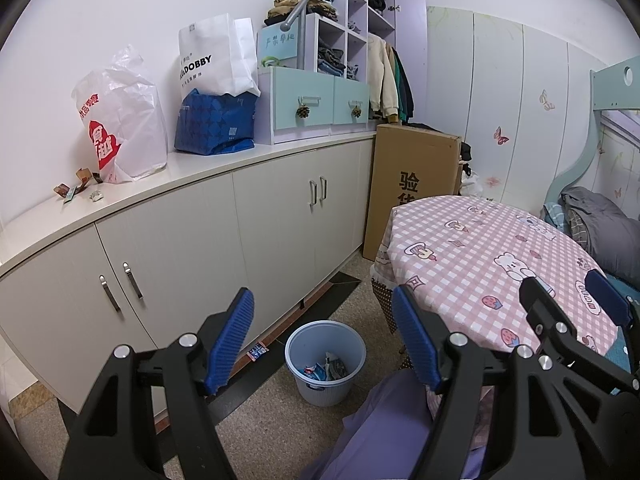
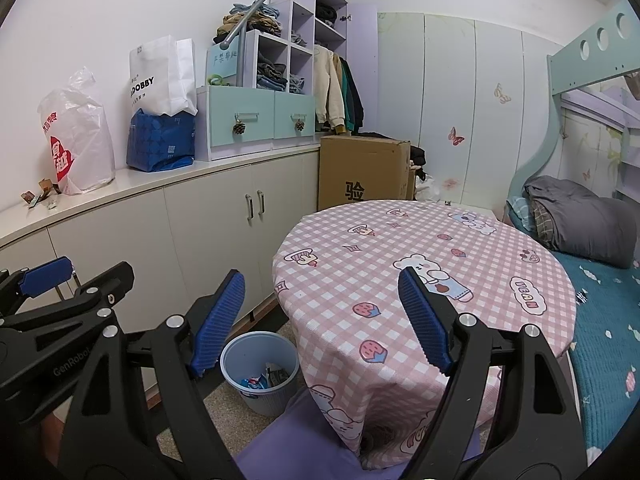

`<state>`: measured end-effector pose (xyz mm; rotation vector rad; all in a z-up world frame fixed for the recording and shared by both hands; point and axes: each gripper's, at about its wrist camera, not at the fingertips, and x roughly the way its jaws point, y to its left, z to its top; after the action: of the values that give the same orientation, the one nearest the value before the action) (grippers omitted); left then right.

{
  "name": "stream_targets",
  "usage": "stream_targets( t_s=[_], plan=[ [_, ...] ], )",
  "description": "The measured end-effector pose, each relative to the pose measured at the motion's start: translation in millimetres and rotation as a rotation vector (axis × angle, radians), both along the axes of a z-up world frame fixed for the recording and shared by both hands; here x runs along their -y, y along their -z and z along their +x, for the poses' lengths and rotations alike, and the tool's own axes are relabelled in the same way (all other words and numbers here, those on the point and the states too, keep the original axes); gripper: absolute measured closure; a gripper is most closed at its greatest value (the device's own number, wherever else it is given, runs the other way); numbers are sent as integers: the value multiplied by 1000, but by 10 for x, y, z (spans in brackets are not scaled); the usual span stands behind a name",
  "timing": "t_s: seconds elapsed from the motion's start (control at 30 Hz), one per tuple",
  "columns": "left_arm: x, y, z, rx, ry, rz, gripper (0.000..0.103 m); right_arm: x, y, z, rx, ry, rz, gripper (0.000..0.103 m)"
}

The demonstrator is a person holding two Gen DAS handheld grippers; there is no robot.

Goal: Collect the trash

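Both grippers hang side by side above the floor, pointing slightly downward, and each holds nothing. The left gripper (image 1: pixel 322 336) has its 2 blue-padded jaws spread wide, with the bin showing in the gap between them. The right gripper (image 2: pixel 320 320) is likewise wide open, its jaws framing the near edge of the round table (image 2: pixel 424 280), which wears a pink checked cloth with bear and strawberry prints and has no loose items on it.

The pale blue wastebasket (image 1: pixel 325 362) stands on the speckled floor between the table and the long cream cabinet (image 1: pixel 248 232). Crumpled wrappers (image 1: pixel 326 370), blue, white and red, already lie at its bottom. 1 small wrapper (image 1: pixel 257 351) lies on the floor just left of the bin, at the foot of the cabinet.

More scraps (image 1: pixel 78 186) sit on the worktop near its left end, close to the wall: several small brown and dark packets and 1 pale crumpled piece. Just right of them stands a white plastic bag (image 1: pixel 120 128) with red print, then a blue bag (image 1: pixel 216 124) with a white paper bag (image 1: pixel 218 58) behind it
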<state>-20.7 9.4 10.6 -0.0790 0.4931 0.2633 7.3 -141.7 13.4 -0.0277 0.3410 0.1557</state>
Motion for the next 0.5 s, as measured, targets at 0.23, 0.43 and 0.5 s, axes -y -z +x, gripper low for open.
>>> stream_targets(
  t_s=[0.23, 0.43, 0.5],
  plan=[
    [8, 21, 2, -4, -1, 0, 33, -5, 1, -1, 0, 1, -1, 25],
    [9, 42, 6, -6, -4, 1, 33, -24, 19, -9, -3, 0, -1, 25],
    [13, 46, 3, -5, -5, -1, 32, -20, 25, -11, -3, 0, -2, 25]
  ],
)
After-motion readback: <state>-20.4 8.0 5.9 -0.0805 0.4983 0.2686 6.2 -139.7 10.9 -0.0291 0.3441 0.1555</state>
